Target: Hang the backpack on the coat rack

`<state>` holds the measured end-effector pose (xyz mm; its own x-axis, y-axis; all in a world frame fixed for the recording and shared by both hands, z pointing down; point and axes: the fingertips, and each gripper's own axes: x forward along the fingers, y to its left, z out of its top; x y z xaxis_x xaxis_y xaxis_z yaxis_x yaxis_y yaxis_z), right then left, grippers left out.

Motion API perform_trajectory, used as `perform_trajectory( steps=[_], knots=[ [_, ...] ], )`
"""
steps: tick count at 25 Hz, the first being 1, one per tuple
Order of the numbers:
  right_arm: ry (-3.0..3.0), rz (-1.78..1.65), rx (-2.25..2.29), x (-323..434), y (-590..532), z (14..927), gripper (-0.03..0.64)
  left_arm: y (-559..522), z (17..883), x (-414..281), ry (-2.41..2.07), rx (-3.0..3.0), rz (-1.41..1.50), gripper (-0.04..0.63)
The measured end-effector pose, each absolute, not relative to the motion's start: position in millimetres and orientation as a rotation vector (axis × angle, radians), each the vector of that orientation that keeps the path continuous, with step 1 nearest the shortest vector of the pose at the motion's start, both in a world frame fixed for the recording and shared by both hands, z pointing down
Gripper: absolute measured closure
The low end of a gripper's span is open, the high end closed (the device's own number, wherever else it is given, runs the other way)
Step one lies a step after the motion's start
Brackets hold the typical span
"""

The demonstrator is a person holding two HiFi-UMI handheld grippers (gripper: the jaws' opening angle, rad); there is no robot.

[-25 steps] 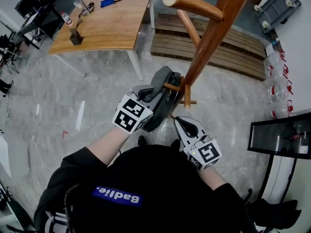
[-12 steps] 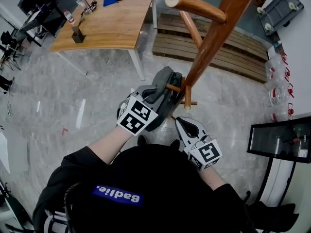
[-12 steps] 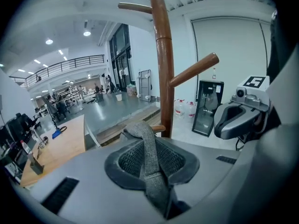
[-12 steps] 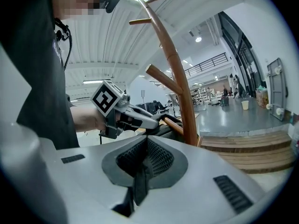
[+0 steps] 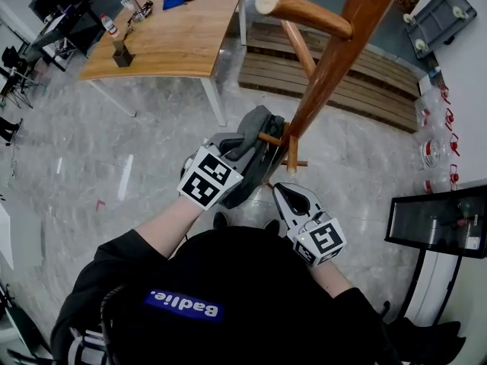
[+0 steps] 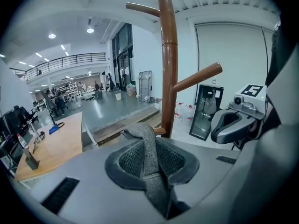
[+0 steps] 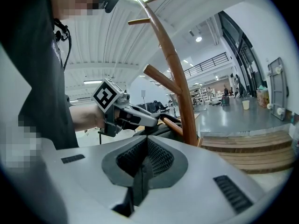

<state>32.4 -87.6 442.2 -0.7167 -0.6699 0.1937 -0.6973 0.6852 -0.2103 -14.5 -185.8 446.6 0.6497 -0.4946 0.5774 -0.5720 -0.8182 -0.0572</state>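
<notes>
Ok so here's where I'm at. The left gripper [image 5: 230,149] is pinching a grey webbing strap [image 6: 148,157]. It's flat with a coarse weave, and it runs up from between the jaws and loops over a short round wooden peg [image 6: 159,131] low on the coat rack [image 5: 323,67]. The right gripper [image 5: 288,192] is clamped on a dark strap [image 7: 139,181], a thinner and smoother band that pokes up out of the slit between its ribbed pads.

The backpack [image 5: 253,131] sits tight against the rack's pole at that low peg, between my two grippers. It's soft grey fabric with a darker, rounded body underneath.

The rack itself is glossy reddish-brown wood, a slightly curved pole with cylindrical pegs angling upward. The floor [image 5: 114,158] is shiny pale stone with marbling, and a light wooden table [image 5: 167,36] stands well off behind.
</notes>
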Motion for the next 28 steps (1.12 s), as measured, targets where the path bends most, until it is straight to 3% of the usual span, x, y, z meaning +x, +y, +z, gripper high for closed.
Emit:
perform_trajectory(
  steps=[14,28],
  knots=[
    [-2.777,0.433,1.148,30,-89,449,0.609,-188,463,-10,-0.895,2.814,1.203,0.52],
    [-2.71,0.377,1.346,81,-141,444,0.609,-187,461,-10,-0.874,2.795,1.164,0.52]
  ],
)
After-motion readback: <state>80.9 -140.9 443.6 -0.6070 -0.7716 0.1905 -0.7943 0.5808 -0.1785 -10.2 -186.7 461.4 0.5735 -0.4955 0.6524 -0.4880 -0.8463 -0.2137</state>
